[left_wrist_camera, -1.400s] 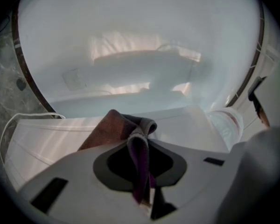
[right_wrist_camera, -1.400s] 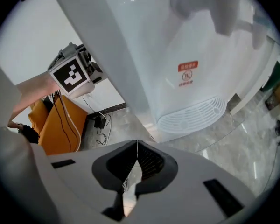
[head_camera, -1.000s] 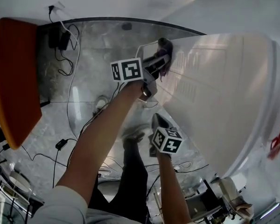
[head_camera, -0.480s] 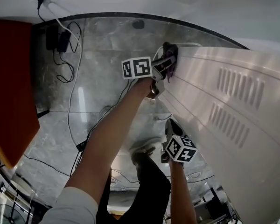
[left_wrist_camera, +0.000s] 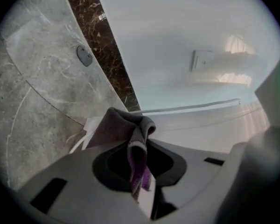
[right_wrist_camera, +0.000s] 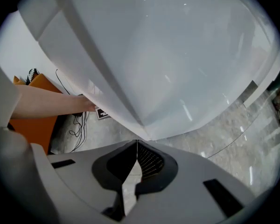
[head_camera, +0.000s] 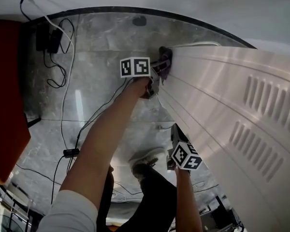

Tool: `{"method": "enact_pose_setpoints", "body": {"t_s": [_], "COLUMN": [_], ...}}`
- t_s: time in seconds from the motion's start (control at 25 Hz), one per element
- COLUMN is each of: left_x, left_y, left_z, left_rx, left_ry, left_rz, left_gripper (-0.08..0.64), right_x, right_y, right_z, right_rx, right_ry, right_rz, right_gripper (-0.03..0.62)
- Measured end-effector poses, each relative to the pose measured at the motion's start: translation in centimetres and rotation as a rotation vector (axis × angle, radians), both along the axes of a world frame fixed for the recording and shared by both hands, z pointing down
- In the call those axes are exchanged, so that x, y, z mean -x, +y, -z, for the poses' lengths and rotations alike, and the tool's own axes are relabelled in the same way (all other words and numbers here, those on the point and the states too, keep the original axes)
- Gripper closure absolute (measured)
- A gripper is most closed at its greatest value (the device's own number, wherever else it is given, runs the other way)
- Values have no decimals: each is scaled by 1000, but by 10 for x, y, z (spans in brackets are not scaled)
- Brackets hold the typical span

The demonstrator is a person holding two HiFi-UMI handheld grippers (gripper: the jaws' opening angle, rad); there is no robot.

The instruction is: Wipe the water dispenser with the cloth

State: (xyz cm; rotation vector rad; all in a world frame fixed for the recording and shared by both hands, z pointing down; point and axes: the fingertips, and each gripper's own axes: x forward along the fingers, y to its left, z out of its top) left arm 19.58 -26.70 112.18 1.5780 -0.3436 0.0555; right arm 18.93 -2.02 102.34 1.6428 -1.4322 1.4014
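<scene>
The white water dispenser (head_camera: 241, 115) fills the right of the head view, its side panel showing vent slots. My left gripper (head_camera: 163, 62) is shut on a dark purple-grey cloth (head_camera: 165, 57) and holds it against the dispenser's far lower corner. In the left gripper view the cloth (left_wrist_camera: 130, 132) bunches between the jaws, against the white dispenser edge (left_wrist_camera: 196, 120). My right gripper (head_camera: 175, 131) is shut with nothing in it, close beside the dispenser's near side. In the right gripper view its tips (right_wrist_camera: 137, 143) sit just under the dispenser's corner (right_wrist_camera: 168, 73).
Grey marble floor (head_camera: 101, 105) with several black and white cables (head_camera: 63, 66) at the left. An orange-red object (head_camera: 5, 105) stands at the far left. A dark baseboard (left_wrist_camera: 102, 41) runs along a white wall. The person's leg and shoe (head_camera: 147, 163) are below.
The left gripper with the cloth has slid farther along the dispenser's edge toward its far lower corner. The head has leaned in, so the dispenser's vents now show larger. The right gripper has hardly moved.
</scene>
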Motion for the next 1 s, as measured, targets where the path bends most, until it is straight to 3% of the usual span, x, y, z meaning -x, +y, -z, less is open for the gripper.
{"method": "enact_pose_setpoints", "body": {"t_s": [0.24,0.52,1.0], "left_x": [0,6,7], "left_y": [14,30,49], "left_z": [48,158,372], "left_rx": [14,14,-157], "left_ry": [124,191,248], "left_rz": [-7,35,42], "left_gripper": [498,499,500], "right_x": [11,26,21], "right_y": [15,23,34], "right_z": [11,96,248], "right_rx": [42,57,-37], "right_ry": [8,11,31], "right_rz": [-10,-47,16], "right_gripper": [577,577,577]}}
